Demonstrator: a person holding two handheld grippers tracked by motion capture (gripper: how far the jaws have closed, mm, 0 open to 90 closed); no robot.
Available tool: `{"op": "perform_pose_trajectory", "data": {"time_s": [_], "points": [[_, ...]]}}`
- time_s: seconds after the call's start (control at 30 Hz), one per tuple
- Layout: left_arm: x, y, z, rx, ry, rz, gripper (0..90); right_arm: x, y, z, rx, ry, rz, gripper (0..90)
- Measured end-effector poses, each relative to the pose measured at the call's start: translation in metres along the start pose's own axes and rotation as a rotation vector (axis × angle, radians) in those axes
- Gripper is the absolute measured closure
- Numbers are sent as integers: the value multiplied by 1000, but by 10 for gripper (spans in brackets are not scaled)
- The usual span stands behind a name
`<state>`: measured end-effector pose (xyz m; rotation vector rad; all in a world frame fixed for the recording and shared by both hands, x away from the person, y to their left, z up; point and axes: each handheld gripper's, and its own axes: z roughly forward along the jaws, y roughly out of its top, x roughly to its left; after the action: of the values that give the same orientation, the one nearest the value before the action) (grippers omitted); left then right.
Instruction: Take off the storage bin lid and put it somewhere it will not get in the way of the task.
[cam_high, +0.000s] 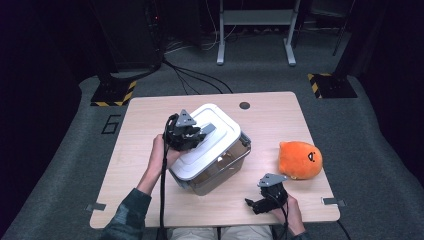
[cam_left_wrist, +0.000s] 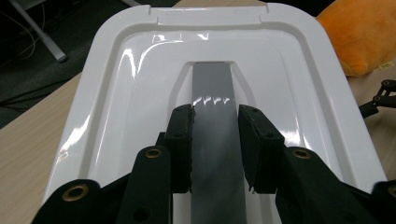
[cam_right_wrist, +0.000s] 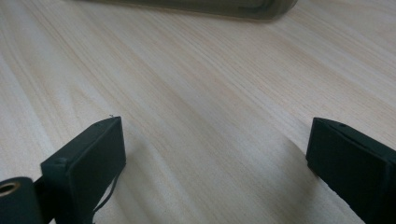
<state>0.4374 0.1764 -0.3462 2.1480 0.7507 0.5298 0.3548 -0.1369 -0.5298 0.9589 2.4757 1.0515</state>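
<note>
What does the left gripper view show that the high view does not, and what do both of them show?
The left gripper view shows up close how the left tongs stand around the grey handle of the white lid, one jaw on each side.

The high view shows the clear box under the lid, the whole table, the right tongs low over the wood with nothing between their jaws, and the person's hands.

Both show the lid, its handle, the left tongs and the orange plush toy.

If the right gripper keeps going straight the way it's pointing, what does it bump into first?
Probably the bare wooden table: the right gripper, jaws open, points low along it, toward the grey box; depth is unclear.
</note>
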Motion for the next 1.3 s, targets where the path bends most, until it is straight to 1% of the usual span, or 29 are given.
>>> {"op": "perform_pose_trajectory", "data": {"time_s": [0.1, 0.13, 0.23, 0.33, 0.4, 0.43, 0.47, 0.5, 0.57, 0.6, 0.67, 0.7, 0.73, 0.77, 0.8, 0.87, 0.9, 0.93, 0.97, 1.0, 1.03, 1.07, 1.1, 1.13, 1.17, 1.2, 1.3], "points": [[2, -1, -3, -5, 8, -3, 665, 0, 0, 0, -1, -2, 1, 40], [4, -1, -4, -4, 13, 4, 665, 0, 0, 0, -1, -2, 3, 40], [6, -2, -7, -8, 20, -12, 664, 0, 0, 0, -1, -2, 1, 40], [9, -3, -10, -9, 32, -16, 665, 0, 0, 0, -1, -3, 3, 40], [12, -4, -12, -15, 31, -25, 665, 0, 0, 0, -1, -3, 3, 40], [13, -4, -14, -9, 36, -19, 665, 0, 0, 0, -1, -3, 4, 40], [14, -5, -15, -12, 36, -31, 664, 0, 0, 0, -1, -3, 4, 40], [15, -5, -15, -15, 40, -30, 665, 0, 0, 0, 0, -4, 3, 40], [17, -6, -17, -22, 49, -48, 664, 0, 0, 0, -1, -3, 4, 40], [19, -7, -19, -22, 51, -46, 664, 0, 0, 0, -1, -3, 4, 40], [22, -9, -22, -20, 57, -56, 665, 0, 0, 0, -1, -4, 4, 40], [23, -10, -22, -24, 63, -69, 665, 0, 0, 0, -1, -4, 4, 40], [25, -10, -23, -25, 67, -67, 665, 0, 0, 0, -1, -4, 4, 40], [26, -11, -24, -24, 70, -77, 664, 0, 0, 0, -1, -4, 4, 40], [29, -12, -25, -24, 68, -68, 665, 0, 0, 0, -1, -4, 3, 40], [31, -14, -27, -28, 73, -84, 664, 0, 0, 0, -1, -4, 5, 40], [32, -14, -28, -22, 78, -77, 665, 0, 0, 0, -1, -5, 4, 40], [33, -15, -28, -22, 73, -94, 664, 0, 0, 0, -1, -5, 4, 40], [35, -16, -29, -18, 82, -78, 665, 0, 0, 0, -1, -5, 4, 40], [36, -17, -30, -15, 84, -88, 664, 0, 0, 0, -1, -5, 4, 40], [37, -18, -30, -20, 89, -90, 664, 0, 0, 0, -1, -5, 4, 40], [39, -19, -31, -14, 89, -94, 665, 0, 0, 0, -1, -5, 5, 40], [41, -20, -32, -16, 98, -97, 665, 0, 0, 0, -1, -6, 5, 41], [42, -21, -33, -10, 102, -86, 664, 0, 0, 0, -1, -6, 4, 40], [43, -22, -33, -12, 107, -100, 665, 0, 0, 0, -1, -6, 4, 40], [46, -24, -34, -8, 113, -96, 665, 0, 0, 0, -1, -6, 4, 40], [51, -28, -35, -1, 125, -109, 665, 0, 0, 0, -1, -7, 5, 40]]}}
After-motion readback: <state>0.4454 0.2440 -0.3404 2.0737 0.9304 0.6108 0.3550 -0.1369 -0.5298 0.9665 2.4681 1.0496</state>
